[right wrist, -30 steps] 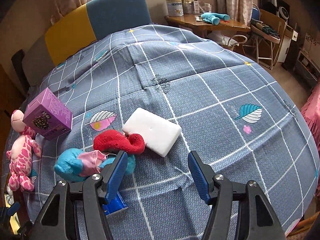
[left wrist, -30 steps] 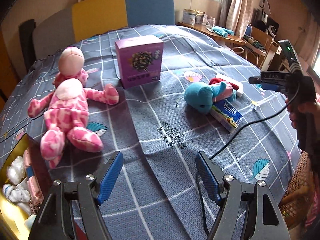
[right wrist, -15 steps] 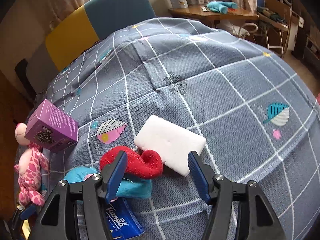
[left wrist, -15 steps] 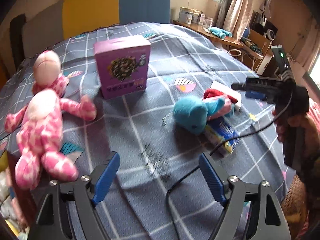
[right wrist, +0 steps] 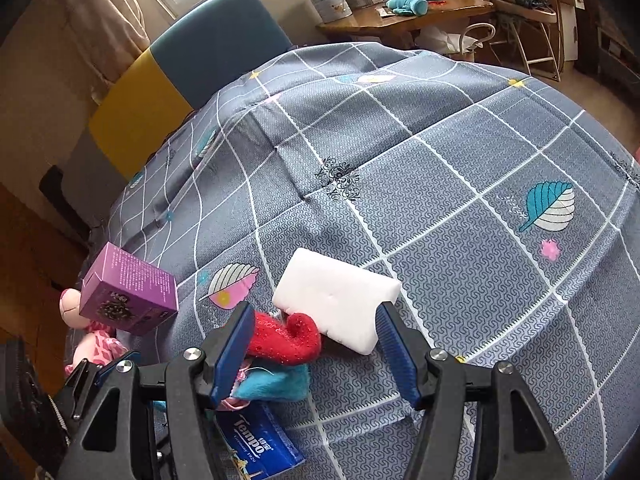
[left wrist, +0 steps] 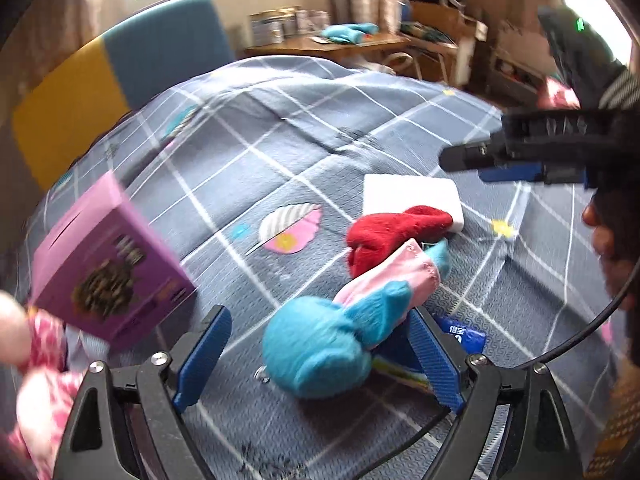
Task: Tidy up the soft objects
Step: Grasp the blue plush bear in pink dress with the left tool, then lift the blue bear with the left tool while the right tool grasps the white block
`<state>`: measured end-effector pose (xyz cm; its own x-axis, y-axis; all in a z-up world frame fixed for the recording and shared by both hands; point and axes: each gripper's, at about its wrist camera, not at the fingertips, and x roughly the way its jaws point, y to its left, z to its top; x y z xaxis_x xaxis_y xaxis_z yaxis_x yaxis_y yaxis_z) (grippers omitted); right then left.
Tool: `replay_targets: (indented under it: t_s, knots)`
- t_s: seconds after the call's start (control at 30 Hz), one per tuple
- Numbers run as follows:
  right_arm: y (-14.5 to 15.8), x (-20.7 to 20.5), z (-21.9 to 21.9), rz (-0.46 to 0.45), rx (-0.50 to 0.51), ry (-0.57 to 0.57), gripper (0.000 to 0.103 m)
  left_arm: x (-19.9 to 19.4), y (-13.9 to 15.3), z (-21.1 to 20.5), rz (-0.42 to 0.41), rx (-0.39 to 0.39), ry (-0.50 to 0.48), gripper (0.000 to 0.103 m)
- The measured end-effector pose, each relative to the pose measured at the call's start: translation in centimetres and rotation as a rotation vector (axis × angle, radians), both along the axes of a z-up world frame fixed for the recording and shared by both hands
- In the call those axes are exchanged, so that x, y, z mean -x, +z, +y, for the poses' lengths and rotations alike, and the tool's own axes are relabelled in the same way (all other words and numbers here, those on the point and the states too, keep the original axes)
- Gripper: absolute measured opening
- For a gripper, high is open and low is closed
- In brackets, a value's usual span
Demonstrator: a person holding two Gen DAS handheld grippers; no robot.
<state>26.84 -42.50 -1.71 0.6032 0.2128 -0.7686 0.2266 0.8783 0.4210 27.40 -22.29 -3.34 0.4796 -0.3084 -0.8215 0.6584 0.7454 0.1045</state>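
Observation:
A blue plush toy (left wrist: 320, 348) with pink and red parts lies on the grey checked bedspread (left wrist: 280, 152). My left gripper (left wrist: 320, 356) is open with the toy's blue head between its jaws. The toy's red part (right wrist: 288, 338) lies against a white sponge block (right wrist: 336, 300). My right gripper (right wrist: 316, 352) is open, its jaws around the red part and the sponge's near end. It also shows in the left wrist view (left wrist: 520, 160), above the sponge (left wrist: 412, 196). A pink spotted plush doll (right wrist: 96, 344) lies at the left.
A purple box (left wrist: 108, 268) stands left of the blue toy, also in the right wrist view (right wrist: 128, 292). A blue Tempo tissue pack (right wrist: 256, 444) lies under the toy. A yellow and blue headboard (right wrist: 180, 80) is behind the bed. A wooden desk (right wrist: 404, 16) stands at the back right.
My left gripper has swung right and moved in until the blue toy's head sits between its jaws. My right gripper has moved forward and down over the red part and the sponge.

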Motion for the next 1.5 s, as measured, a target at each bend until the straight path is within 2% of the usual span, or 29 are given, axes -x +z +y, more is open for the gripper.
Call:
replay_targets:
  t_s: [0.13, 0.17, 0.2, 0.23, 0.37, 0.4, 0.57, 0.7, 0.8, 0.93, 1.03, 1.23, 1.33, 1.5]
  knots:
    - [0.1, 0.1, -0.3, -0.006, 0.011, -0.003, 0.064, -0.9, -1.5, -1.6, 0.036, -0.026, -0.064, 0.092]
    - [0.1, 0.1, -0.5, -0.005, 0.016, -0.008, 0.063, -1.2, -1.9, -1.7, 0.053, -0.024, -0.065, 0.087]
    - [0.0, 0.1, -0.6, -0.002, 0.010, -0.013, 0.063, -1.4, -2.3, -1.6, 0.085, -0.006, -0.069, 0.073]
    - [-0.1, 0.1, -0.7, -0.001, -0.001, -0.015, 0.064, -1.5, -2.6, -1.4, 0.102, 0.009, -0.060, 0.070]
    - [0.1, 0.1, -0.4, -0.016, 0.007, 0.001, 0.063, -1.4, -1.3, 0.8, 0.114, 0.125, -0.011, 0.045]
    - [0.1, 0.1, -0.2, -0.018, 0.015, 0.011, 0.063, -1.2, -0.9, 1.3, 0.116, 0.146, -0.004, 0.023]
    - [-0.1, 0.0, 0.5, -0.011, 0.063, 0.024, 0.063, 1.2, 0.6, 4.4, 0.127, 0.210, 0.029, 0.023]
    - [-0.7, -0.2, 0.2, 0.015, 0.093, 0.007, 0.063, 3.2, 0.2, 7.3, 0.185, 0.264, 0.092, 0.023]
    - [-1.1, -0.5, 1.1, 0.033, 0.144, 0.045, 0.063, 5.3, 0.4, 9.1, 0.184, 0.303, 0.112, 0.023]
    - [-0.9, -1.1, 2.5, 0.018, 0.255, 0.103, 0.063, 8.1, 1.1, 10.0, 0.127, 0.269, 0.084, 0.023]
    - [-0.9, -2.1, 2.9, 0.038, 0.373, 0.140, 0.063, 9.8, 1.0, 10.3, 0.108, 0.244, 0.036, 0.023]
    - [-2.1, -2.9, 4.8, 0.119, 0.605, 0.423, 0.063, 12.5, 0.5, 11.0, 0.097, 0.241, -0.030, 0.023]
    - [-2.9, -2.9, 5.6, 0.148, 0.647, 0.524, 0.063, 13.2, -0.1, 11.4, 0.114, 0.242, -0.050, 0.023]
    - [-3.7, -4.1, 7.0, 0.176, 0.686, 0.628, 0.066, 13.7, -0.6, 12.2, 0.141, 0.252, -0.042, 0.023]
